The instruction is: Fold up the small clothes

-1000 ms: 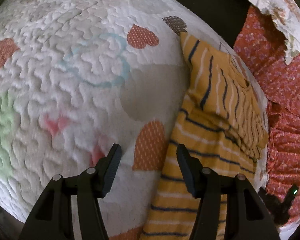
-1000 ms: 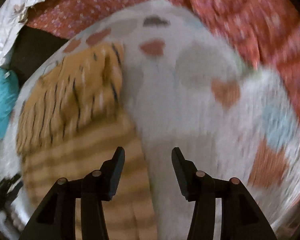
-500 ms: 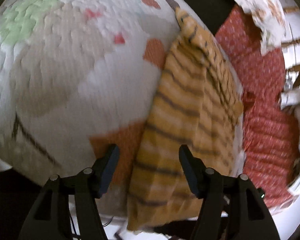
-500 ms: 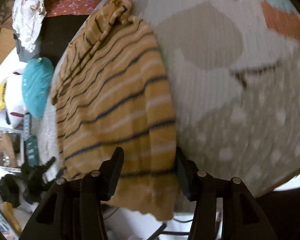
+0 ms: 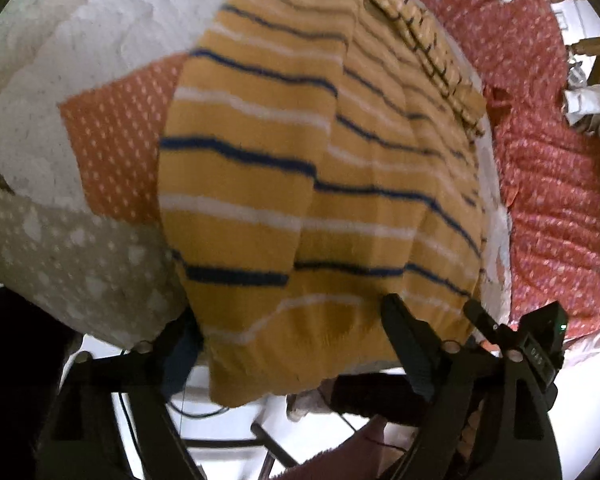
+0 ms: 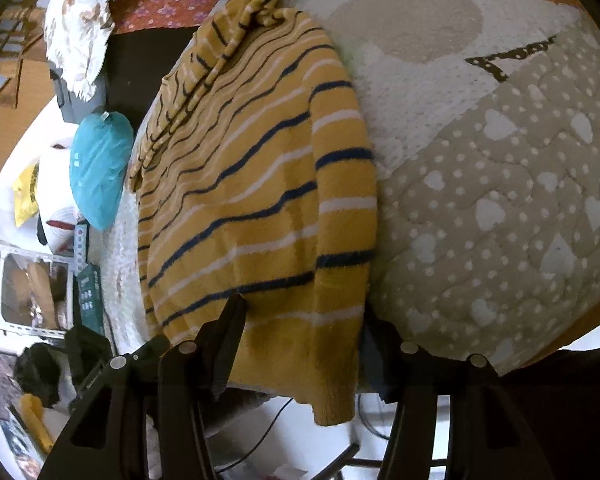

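The left gripper reaches in low at the near edge of the quilted mat, its two fingers spread wide with the hem of the yellow striped sweater hanging down between them; the right-hand finger lies in front of the knit, while the left-hand one is partly hidden behind the cloth, so whether either pad presses on the fabric cannot be told; the right gripper comes in at the same hem from its own side, jaws likewise wide apart and straddling the lower corner of the sweater; its left finger overlaps the cloth and the other sits behind the hem edge; the jaws are spread with the hem hanging loose between them, and contact cannot be judged; the sweater lies folded lengthwise on the mat, a sleeve bunched at its far end, its bottom hem draped over the mat's near edge; in the left wrist view a red floral blanket lies beside the mat on the right; in the right wrist view a teal bag and a floral cloth sit off to the left, beyond the sweater.
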Demonstrator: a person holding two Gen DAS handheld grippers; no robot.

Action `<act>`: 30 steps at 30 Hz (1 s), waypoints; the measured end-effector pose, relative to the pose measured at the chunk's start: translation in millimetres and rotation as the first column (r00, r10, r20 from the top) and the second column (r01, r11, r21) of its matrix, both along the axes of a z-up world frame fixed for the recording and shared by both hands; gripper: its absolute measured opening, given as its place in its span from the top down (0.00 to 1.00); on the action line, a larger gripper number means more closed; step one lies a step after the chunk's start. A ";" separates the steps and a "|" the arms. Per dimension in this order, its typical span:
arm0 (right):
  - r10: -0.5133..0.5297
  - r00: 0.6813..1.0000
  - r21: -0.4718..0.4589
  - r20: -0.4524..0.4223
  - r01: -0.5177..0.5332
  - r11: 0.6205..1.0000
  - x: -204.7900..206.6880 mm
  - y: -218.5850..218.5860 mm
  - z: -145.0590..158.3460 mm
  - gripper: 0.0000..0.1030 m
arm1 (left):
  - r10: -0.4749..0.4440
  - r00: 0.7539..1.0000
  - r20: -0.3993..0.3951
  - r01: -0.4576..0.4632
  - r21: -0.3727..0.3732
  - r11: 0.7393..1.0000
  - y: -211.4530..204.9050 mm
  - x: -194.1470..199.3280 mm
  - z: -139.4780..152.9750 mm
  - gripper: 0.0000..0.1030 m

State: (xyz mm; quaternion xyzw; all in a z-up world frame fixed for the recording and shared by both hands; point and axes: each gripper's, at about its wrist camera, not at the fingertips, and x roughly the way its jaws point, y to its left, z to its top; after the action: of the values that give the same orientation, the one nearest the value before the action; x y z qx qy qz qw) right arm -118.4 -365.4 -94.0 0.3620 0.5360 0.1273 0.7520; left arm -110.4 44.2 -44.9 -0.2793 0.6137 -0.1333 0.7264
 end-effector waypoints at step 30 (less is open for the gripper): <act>0.141 0.990 0.021 -0.021 -0.140 0.990 -92.8 -11.0 52.9 0.92 | 0.112 0.994 0.007 -0.112 -0.032 0.993 22.2 -97.8 61.4 0.92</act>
State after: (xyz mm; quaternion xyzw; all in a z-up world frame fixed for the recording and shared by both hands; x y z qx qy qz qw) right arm -211.2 -376.4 -41.1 0.3321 0.5672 0.1813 0.7315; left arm -208.1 66.4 16.5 -0.3241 0.5916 -0.1032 0.7310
